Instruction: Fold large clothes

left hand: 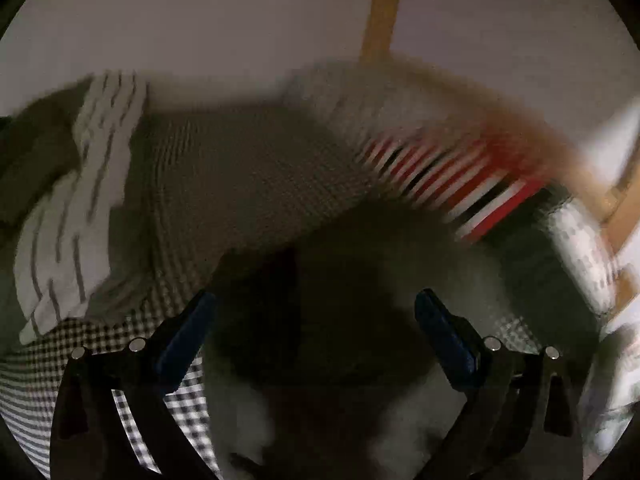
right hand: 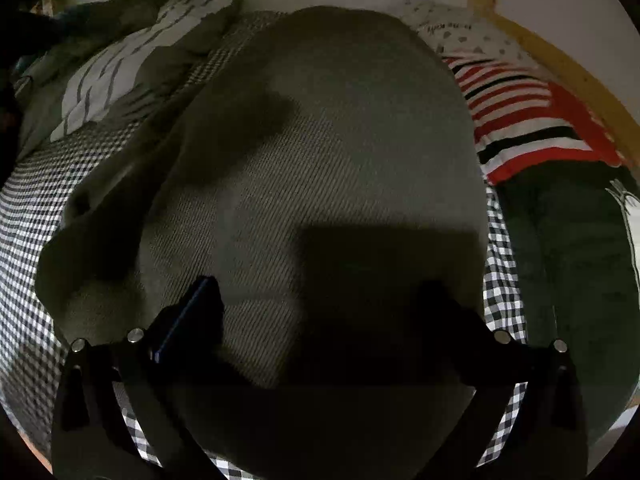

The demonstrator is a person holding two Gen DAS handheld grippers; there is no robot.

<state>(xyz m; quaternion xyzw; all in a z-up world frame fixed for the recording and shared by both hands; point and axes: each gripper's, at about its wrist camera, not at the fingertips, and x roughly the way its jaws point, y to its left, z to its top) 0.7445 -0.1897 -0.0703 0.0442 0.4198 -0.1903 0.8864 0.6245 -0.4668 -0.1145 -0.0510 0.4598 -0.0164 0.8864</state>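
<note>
Left gripper (left hand: 316, 320) jaws spread, nothing between them; right gripper (right hand: 320, 308) jaws spread over the olive ribbed garment (right hand: 320, 152); garment lies on checkered cloth (right hand: 32, 208), striped red top (right hand: 524, 120) just beside its right edge; grey-striped white cloth (right hand: 120, 64) far left; left view blurred.

A black-and-white checked sheet (right hand: 28, 216) covered the surface that carried everything. A large grey garment (right hand: 320, 160) lay spread across its middle. To the left lay a white cloth with grey stripes (right hand: 116, 64), partly under an olive piece (right hand: 100, 16). To the right lay a red, white and black striped garment (right hand: 528, 120), with a dark green one (right hand: 568, 264) just beside it and a dotted white cloth (right hand: 464, 36) behind.
</note>
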